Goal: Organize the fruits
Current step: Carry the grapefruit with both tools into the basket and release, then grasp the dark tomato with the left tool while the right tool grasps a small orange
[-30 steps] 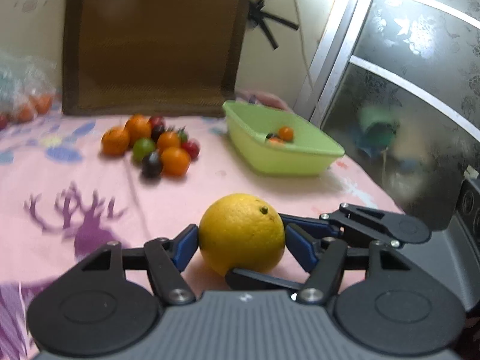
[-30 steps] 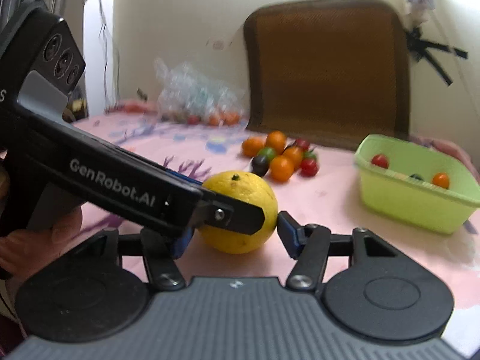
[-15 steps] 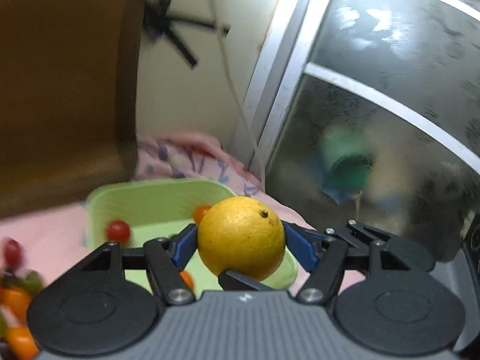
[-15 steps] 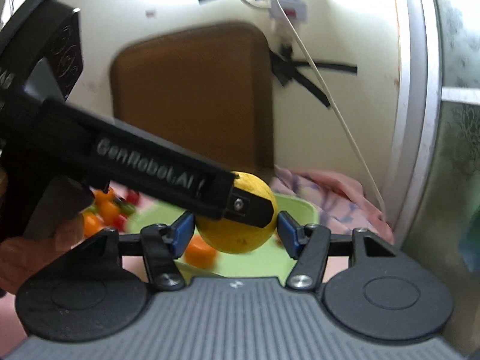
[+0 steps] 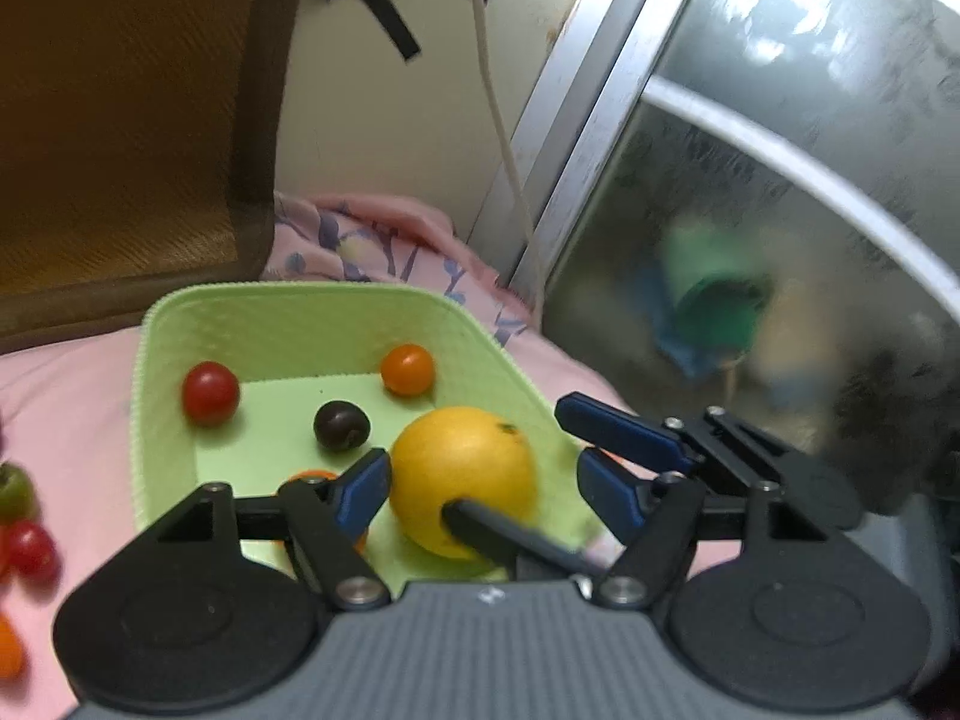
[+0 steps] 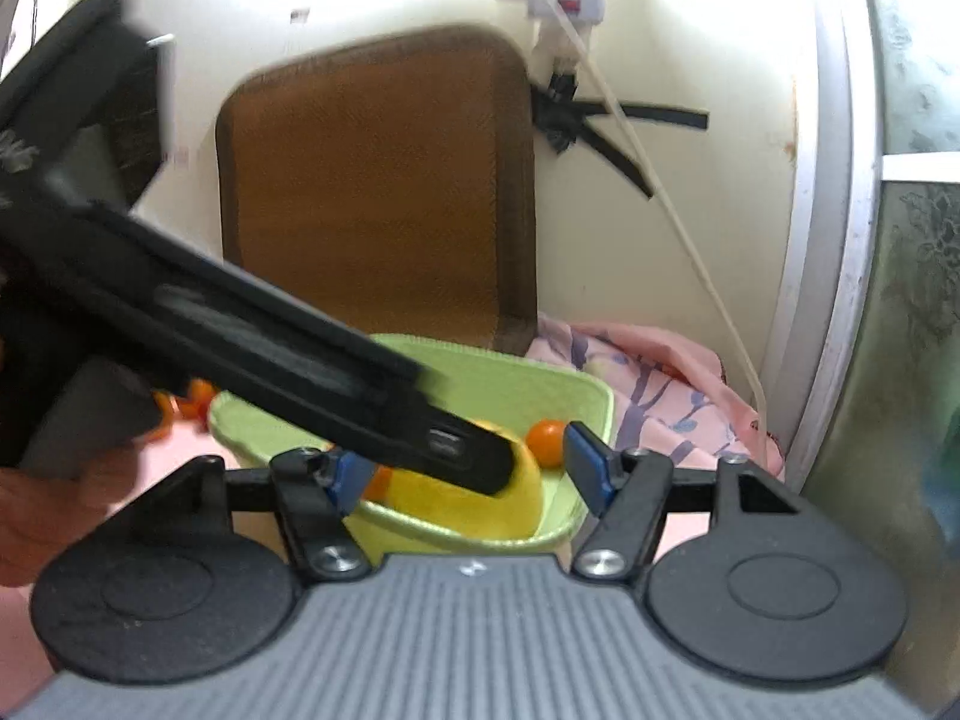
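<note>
Both the left gripper [image 5: 480,474] and the right gripper [image 6: 465,468] are gaping wide apart. The orange [image 5: 462,480] is sitting loose between them inside the green basket [image 5: 300,312], beside small tomatoes.

Partly hidden: small orange fruit [image 5: 312,476] behind left claw [image 5: 480,474]; large orange [image 6: 480,501] behind blurred black claw arm [image 6: 252,354]. Cut off at left edge: loose tomatoes [image 5: 27,546]. Blurred: shapes behind frosted glass [image 5: 714,306].
</note>
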`<state>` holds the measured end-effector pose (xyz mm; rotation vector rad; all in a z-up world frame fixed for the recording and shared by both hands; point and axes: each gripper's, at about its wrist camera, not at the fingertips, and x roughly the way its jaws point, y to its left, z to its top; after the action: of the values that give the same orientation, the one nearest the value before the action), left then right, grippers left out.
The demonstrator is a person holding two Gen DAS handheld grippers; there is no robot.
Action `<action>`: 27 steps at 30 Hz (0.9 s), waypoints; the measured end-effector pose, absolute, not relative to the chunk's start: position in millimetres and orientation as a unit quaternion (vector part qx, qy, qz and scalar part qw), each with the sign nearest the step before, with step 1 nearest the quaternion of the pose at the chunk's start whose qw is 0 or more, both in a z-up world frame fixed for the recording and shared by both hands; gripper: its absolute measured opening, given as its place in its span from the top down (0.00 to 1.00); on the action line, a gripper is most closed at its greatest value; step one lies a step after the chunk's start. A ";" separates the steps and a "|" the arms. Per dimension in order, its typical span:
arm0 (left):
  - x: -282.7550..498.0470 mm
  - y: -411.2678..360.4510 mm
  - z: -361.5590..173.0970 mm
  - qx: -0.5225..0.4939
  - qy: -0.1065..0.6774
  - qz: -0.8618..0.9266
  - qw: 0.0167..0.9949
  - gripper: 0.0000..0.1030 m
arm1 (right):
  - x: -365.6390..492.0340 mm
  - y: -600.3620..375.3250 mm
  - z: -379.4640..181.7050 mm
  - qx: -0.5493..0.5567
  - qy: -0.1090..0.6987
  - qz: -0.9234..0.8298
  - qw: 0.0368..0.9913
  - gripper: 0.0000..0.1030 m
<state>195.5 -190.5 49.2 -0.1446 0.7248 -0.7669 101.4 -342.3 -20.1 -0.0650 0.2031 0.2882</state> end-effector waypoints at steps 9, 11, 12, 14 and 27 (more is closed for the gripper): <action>102.5 -47.9 74.9 -0.094 0.277 -0.272 0.917 0.28 | 64.0 -345.5 -13.9 0.069 0.102 0.191 0.974 0.32; 93.5 -19.0 67.9 -0.086 0.291 -0.225 0.926 0.28 | 58.9 -334.5 -13.8 0.074 0.106 0.207 0.970 0.38; 91.5 -6.7 64.1 -0.079 0.299 -0.200 0.930 0.31 | 59.4 -326.5 -13.7 0.073 0.111 0.216 0.967 0.41; 90.0 7.8 60.6 -0.065 0.303 -0.167 0.936 0.31 | 55.8 -306.3 -13.7 0.065 0.123 0.232 0.963 0.53; 134.0 -21.4 29.1 0.060 0.286 -0.213 0.932 0.50 | 128.1 -208.4 -16.4 0.094 0.235 0.272 0.928 0.65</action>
<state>134.0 -21.4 29.1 0.1219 0.5852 -0.4356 128.1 -208.4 -16.4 0.1930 0.4825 0.5566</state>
